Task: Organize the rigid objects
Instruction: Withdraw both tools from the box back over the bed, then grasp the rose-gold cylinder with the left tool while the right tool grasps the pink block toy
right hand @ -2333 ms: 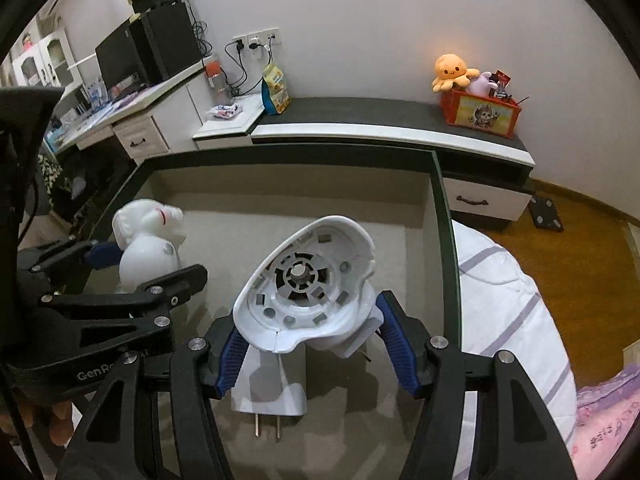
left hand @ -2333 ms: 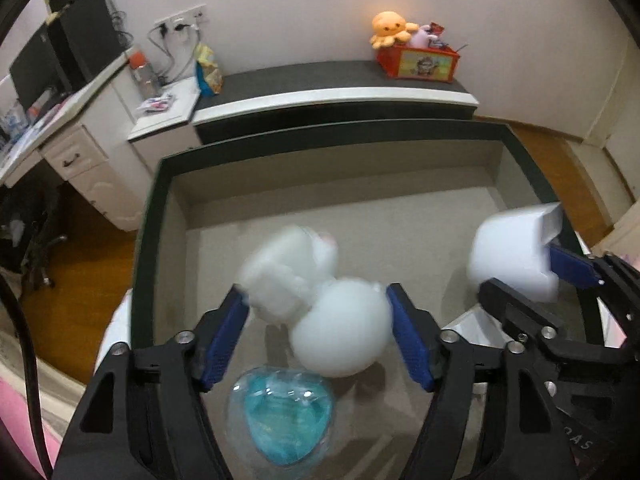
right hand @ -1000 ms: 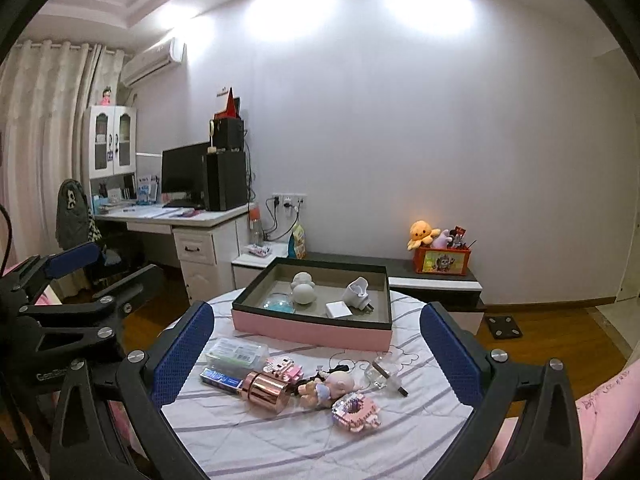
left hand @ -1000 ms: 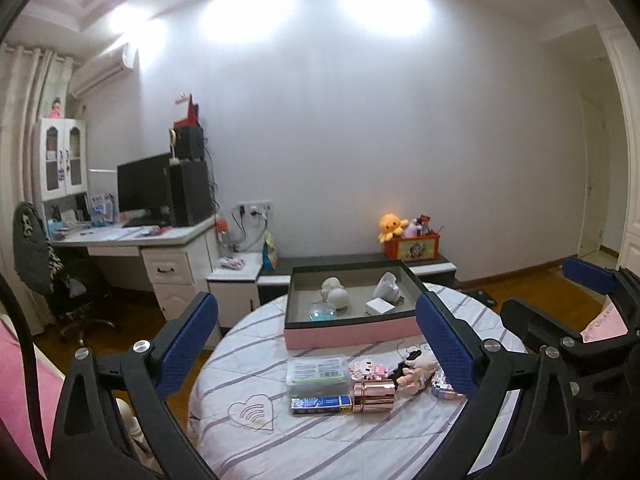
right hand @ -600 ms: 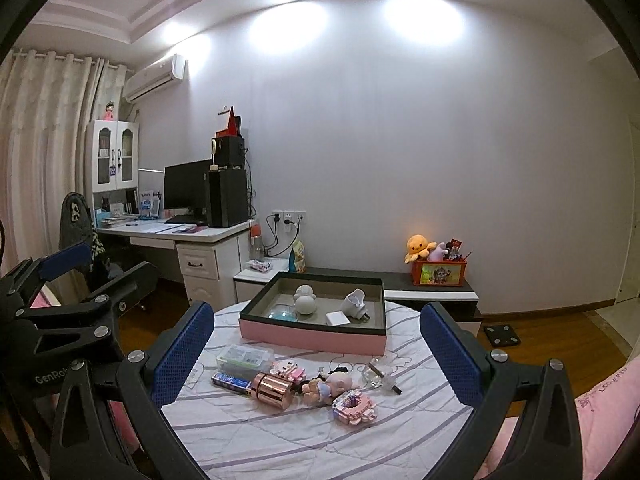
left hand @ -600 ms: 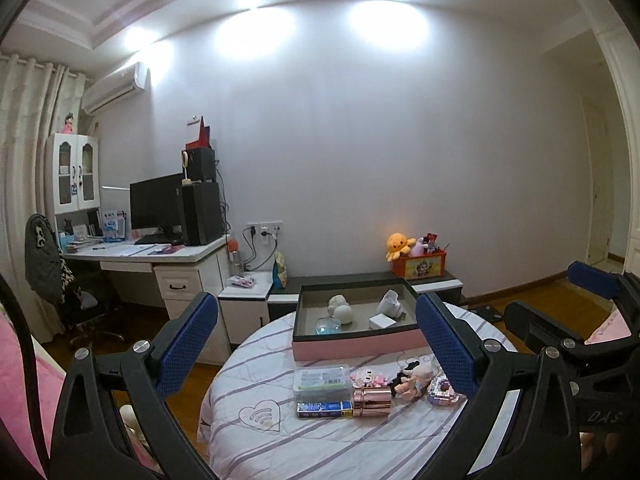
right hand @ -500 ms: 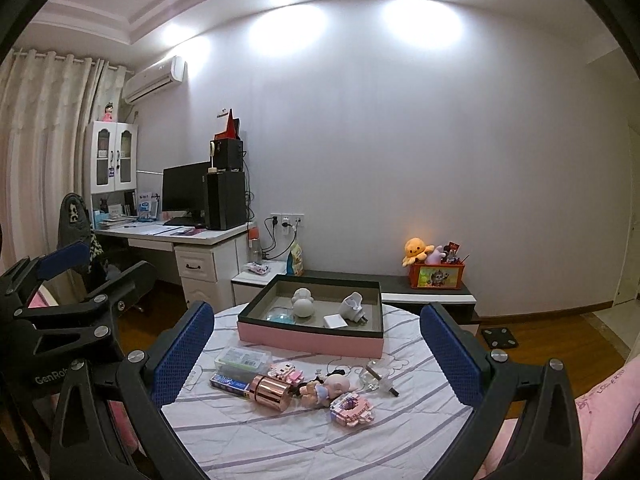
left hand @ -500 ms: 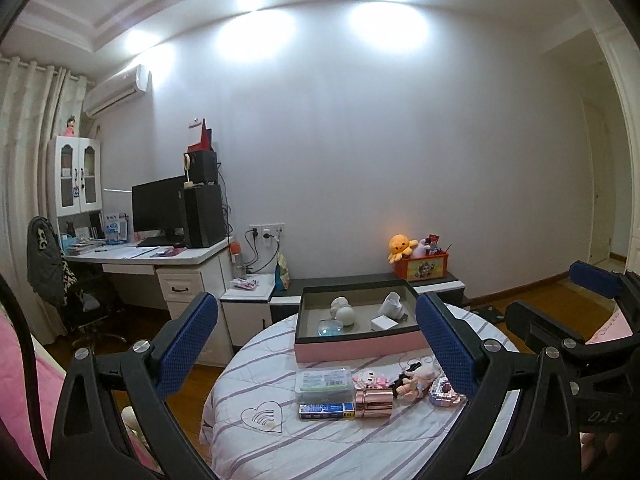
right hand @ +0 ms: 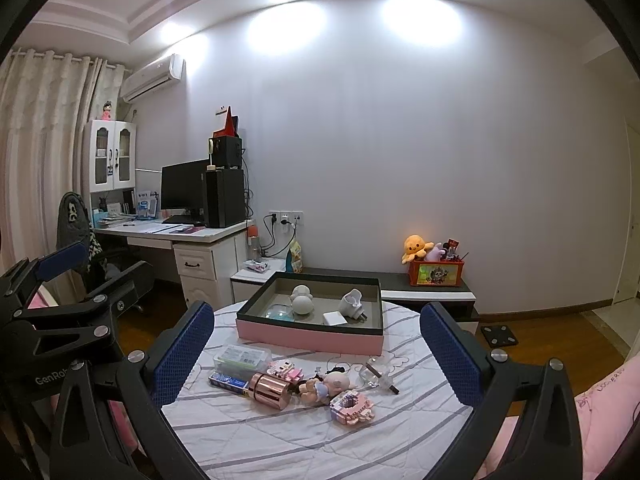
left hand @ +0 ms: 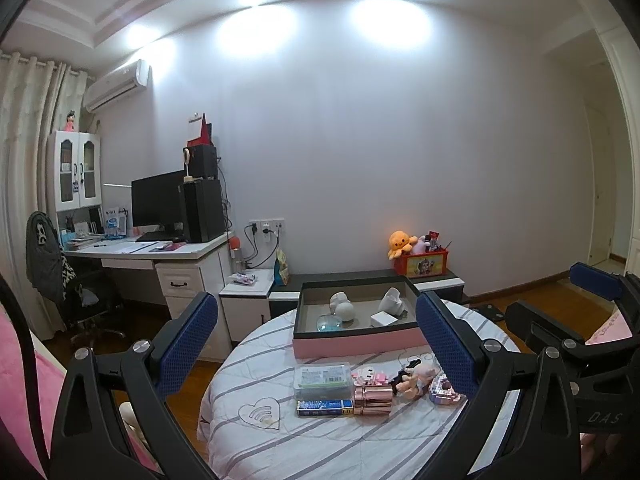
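Note:
A pink box with a dark rim [left hand: 360, 346] [right hand: 308, 338] stands at the far side of the round striped table [right hand: 280, 440]. Inside it are a white figurine [left hand: 342, 308], a white plug light [left hand: 394, 300], a white adapter [right hand: 335, 318] and a blue heart [right hand: 279, 313]. In front of the box lie a clear case [left hand: 322, 376], a blue box [left hand: 324, 407], a rose-gold cylinder [right hand: 269, 390], a doll [right hand: 324, 386] and pink block toys [right hand: 352, 404]. My left gripper [left hand: 316, 320] and right gripper [right hand: 317, 320] are both open and empty, held back from the table.
A desk with a monitor [left hand: 160, 204] and a chair [left hand: 52, 276] stand at the left. A low cabinet behind the table carries a red box with an orange plush [right hand: 418, 246]. Pink bedding [right hand: 608, 400] lies at the right.
Both grippers let go of the white figurine and the plug light in the box, opened, and drew far back from the table. Over the last half second the views barely shift.

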`<state>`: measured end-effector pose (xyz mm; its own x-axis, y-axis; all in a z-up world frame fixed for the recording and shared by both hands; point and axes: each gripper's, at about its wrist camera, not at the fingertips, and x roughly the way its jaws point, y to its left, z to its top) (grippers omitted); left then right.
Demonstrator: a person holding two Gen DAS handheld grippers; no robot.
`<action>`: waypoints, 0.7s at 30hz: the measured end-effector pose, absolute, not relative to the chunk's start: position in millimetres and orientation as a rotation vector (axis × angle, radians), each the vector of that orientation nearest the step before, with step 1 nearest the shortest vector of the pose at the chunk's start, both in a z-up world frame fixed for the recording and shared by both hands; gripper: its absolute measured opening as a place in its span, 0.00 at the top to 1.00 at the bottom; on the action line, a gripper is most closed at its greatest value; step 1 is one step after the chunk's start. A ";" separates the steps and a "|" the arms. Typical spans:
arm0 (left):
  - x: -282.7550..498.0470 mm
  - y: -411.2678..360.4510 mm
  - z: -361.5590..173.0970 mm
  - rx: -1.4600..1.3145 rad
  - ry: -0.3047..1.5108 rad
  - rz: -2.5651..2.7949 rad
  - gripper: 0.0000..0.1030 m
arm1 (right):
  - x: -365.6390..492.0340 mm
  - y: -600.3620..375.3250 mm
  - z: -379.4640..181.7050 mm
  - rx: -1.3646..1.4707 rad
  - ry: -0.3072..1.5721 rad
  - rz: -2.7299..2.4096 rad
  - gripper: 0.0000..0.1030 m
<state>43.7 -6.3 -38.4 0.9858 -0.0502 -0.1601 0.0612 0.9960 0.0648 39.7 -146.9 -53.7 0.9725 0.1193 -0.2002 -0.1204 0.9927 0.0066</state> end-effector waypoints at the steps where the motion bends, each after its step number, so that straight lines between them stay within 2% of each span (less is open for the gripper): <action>1: 44.6 -6.7 -38.9 0.070 0.162 -0.055 0.02 | 39.9 -147.1 -54.9 -0.005 0.204 0.120 0.00; 13: 58.2 -10.6 -48.6 0.076 0.203 -0.064 0.01 | 53.9 -153.0 -63.9 0.004 0.243 0.107 0.00; 21: 102.9 -18.5 -100.0 0.039 0.375 -0.123 0.01 | 84.4 -162.5 -99.8 0.012 0.353 0.095 0.00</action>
